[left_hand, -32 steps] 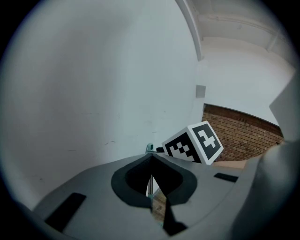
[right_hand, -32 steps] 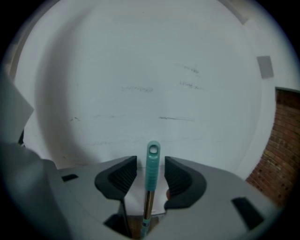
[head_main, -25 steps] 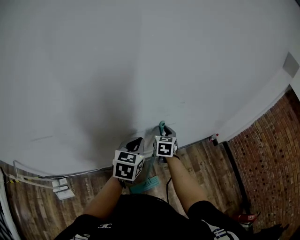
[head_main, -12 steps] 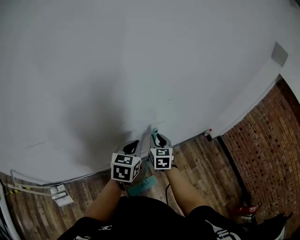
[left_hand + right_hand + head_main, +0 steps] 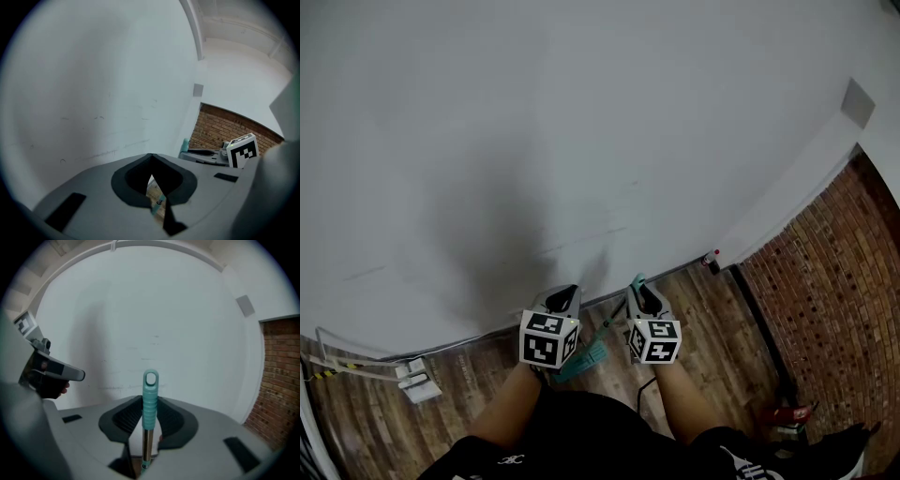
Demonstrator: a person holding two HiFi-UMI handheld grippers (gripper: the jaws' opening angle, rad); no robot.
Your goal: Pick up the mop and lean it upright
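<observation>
The mop has a teal ribbed grip [image 5: 150, 392] with a hanging loop, on a metal pole [image 5: 146, 446]. It stands nearly upright in front of the white wall [image 5: 581, 122]. My right gripper [image 5: 150, 403] is shut on the pole just below the grip, and its jaws have just closed a little further. In the head view the right gripper [image 5: 641, 298] holds the pole, which slants down to the teal mop head [image 5: 584, 360] on the wood floor. My left gripper [image 5: 562, 300] hovers left of the pole, shut on nothing. Through the left gripper [image 5: 150, 157] I glimpse a teal piece of the mop below.
The white wall fills the area ahead. Brick paving [image 5: 825, 300] lies to the right beyond a white skirting. A white cable duct and socket block [image 5: 411, 382] sit on the wood floor [image 5: 712, 309] at the left. A small red-topped thing [image 5: 712, 257] stands at the wall's foot.
My right gripper has carried the mop's grip to the right, away from the left gripper, so the gap between the two has widened. The left gripper shifted only a little.
</observation>
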